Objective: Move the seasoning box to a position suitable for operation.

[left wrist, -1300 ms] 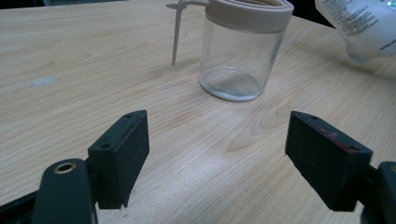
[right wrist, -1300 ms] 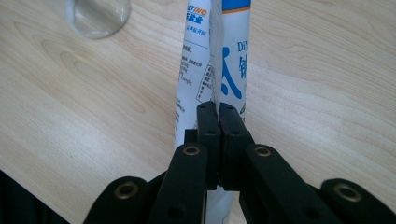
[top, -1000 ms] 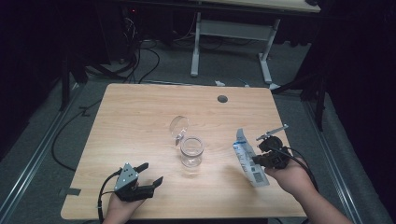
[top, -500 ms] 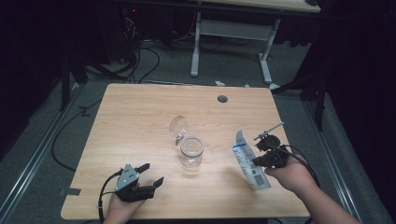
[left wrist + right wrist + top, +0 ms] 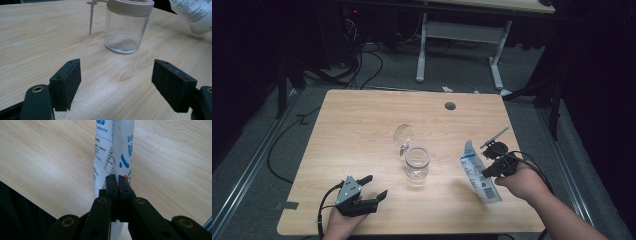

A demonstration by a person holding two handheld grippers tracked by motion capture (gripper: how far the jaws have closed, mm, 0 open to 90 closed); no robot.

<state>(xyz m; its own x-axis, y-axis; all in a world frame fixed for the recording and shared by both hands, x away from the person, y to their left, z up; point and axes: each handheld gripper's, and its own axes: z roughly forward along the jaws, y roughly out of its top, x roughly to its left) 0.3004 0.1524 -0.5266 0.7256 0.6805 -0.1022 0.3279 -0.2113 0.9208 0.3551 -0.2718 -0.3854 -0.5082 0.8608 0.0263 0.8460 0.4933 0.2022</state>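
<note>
A: What has the right hand-held gripper (image 5: 486, 172) got?

B: Its jaws are pressed together on the edge of a soft white plastic pouch with blue print (image 5: 479, 172), pinching it flat. The pouch hangs tilted just above the pale wooden worktop (image 5: 362, 125), to the right of the clear glass jar with a beige rim and hinged lid (image 5: 417, 161), whose lid stands swung open.

A: How will the pouch behave?

B: I'd say light and floppy. The film looks slick, so a pinch on a thin seam could slip, and the contents will likely shift toward the lower end. Holding near a corner seam, as now, leaves the body free to tip toward the jar.

A: And the left hand-held gripper (image 5: 372, 186)?

B: Spread wide, holding nothing, low over the worktop and well short of the jar. The glass looks rigid but breakable; steadying it by the wall below the rim seems safest.
</note>
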